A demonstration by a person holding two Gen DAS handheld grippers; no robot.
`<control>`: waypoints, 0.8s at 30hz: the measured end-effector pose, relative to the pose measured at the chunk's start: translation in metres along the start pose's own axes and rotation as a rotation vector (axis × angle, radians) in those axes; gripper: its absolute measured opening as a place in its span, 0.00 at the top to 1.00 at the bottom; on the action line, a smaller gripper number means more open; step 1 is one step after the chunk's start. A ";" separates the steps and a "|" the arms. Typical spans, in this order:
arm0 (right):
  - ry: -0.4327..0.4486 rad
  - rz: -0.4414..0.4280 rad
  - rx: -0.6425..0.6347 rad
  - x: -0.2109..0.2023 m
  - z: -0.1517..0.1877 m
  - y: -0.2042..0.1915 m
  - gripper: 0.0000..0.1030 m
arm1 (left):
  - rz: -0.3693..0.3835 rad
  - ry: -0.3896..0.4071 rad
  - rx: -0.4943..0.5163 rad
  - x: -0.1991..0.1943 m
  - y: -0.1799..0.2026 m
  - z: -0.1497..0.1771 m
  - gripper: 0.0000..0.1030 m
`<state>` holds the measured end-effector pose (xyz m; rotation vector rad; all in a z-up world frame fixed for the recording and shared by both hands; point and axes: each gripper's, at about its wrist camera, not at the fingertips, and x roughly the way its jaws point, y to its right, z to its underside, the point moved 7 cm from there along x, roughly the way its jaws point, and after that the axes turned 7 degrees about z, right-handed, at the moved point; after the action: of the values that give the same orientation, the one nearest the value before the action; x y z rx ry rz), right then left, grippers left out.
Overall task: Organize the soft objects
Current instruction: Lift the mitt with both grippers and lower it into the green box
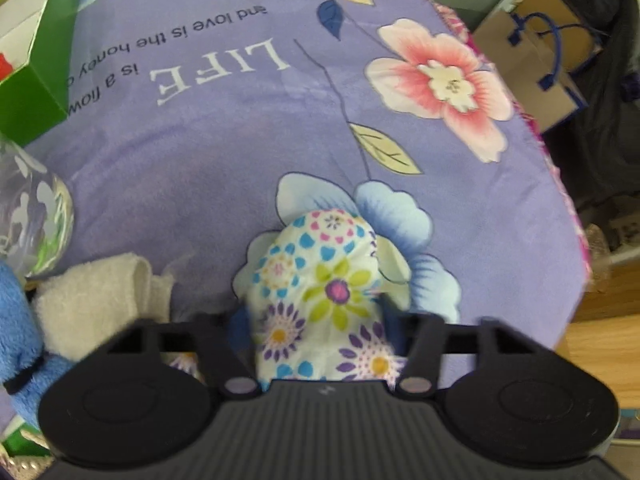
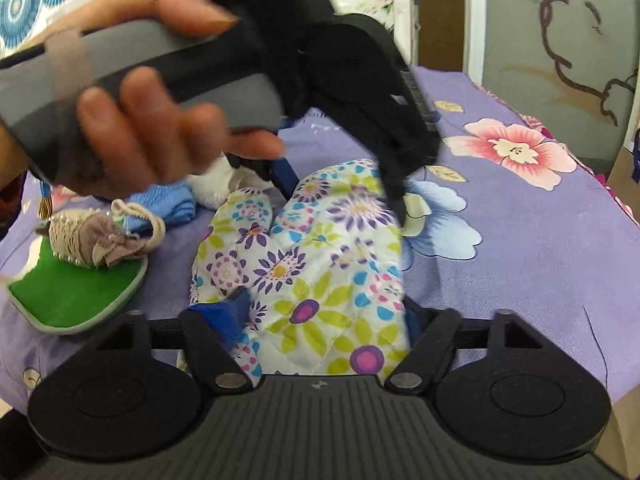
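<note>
A green box (image 1: 28,60) stands open at the far left of the purple flowered bedspread (image 1: 224,152), cut off by the picture's edge, so its contents cannot be made out beyond a bit of white and red inside. Beside it sits a clear round thing (image 1: 32,216) with white patterns, hard to identify. The flowered oven mitt (image 2: 320,264) lies in the middle of the bedspread. The left gripper (image 1: 320,320) has its fingers pressed on the mitt's far end, and the right gripper (image 2: 316,320) is clamped on the near end; its fingertips are partly buried in the fabric. A hand (image 2: 152,132) holds the left gripper's handle. A white towel (image 1: 96,300) and a blue plush toy (image 1: 16,320) lie left of the mitt, the toy mostly cut off. A green pad (image 2: 76,296) carries a lacy bundle (image 2: 96,240).
</note>
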<state>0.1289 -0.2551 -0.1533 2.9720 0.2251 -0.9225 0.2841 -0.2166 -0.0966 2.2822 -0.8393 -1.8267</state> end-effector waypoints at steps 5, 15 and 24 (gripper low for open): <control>-0.007 -0.050 0.006 -0.010 -0.013 -0.003 0.89 | 0.125 0.029 0.000 -0.030 0.011 0.008 0.77; 0.167 -0.080 -0.218 -0.012 -0.165 -0.027 0.89 | 0.184 0.339 -0.001 -0.174 0.005 -0.067 0.77; 0.172 -0.312 -0.330 0.102 -0.290 -0.142 0.88 | -0.043 0.502 -0.209 -0.257 -0.147 -0.155 0.76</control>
<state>0.3550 -0.0833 0.0318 2.7466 0.7805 -0.5738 0.4469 -0.0109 0.1109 2.4602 -0.4949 -1.1902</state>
